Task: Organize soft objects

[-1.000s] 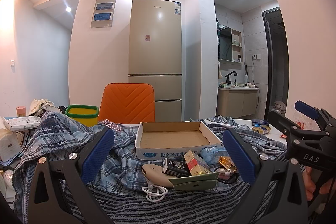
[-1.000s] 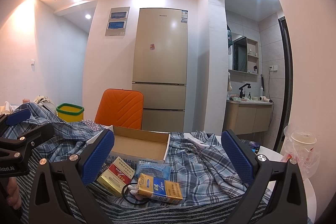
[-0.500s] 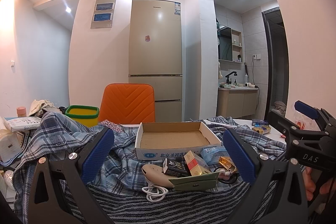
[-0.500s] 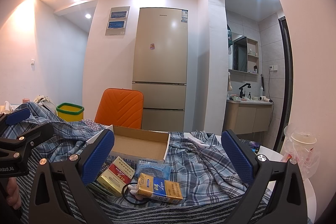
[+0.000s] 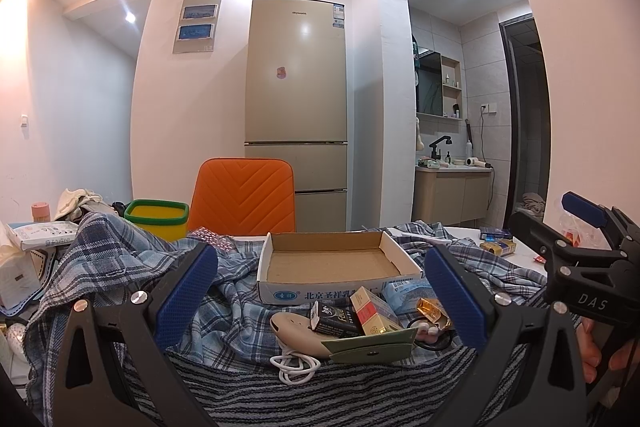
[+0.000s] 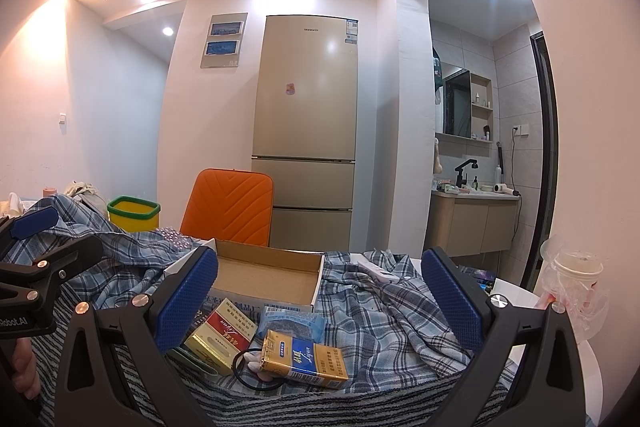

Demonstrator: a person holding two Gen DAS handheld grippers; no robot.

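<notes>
A crumpled blue plaid shirt [image 5: 120, 259] [image 6: 376, 311] is spread over the table. A dark striped cloth [image 5: 320, 399] [image 6: 256, 403] lies at the near edge. On them rests a shallow cardboard box [image 5: 336, 263] [image 6: 264, 279], with nothing inside. Small packs, a beige case [image 5: 296, 335] and a white cable [image 5: 296, 367] sit in front of the box. My left gripper [image 5: 320, 287] is open above the striped cloth, with nothing between its blue pads. My right gripper [image 6: 316, 291] is open too, over a yellow-blue pack [image 6: 304, 359] and a red-gold pack [image 6: 224, 335].
An orange chair [image 5: 244, 199] and a yellow bin with a green rim [image 5: 156, 219] stand behind the table. White packages [image 5: 40, 235] pile at the left. A plastic-wrapped cup [image 6: 576, 279] stands at the right edge. A fridge [image 5: 296, 107] is against the far wall.
</notes>
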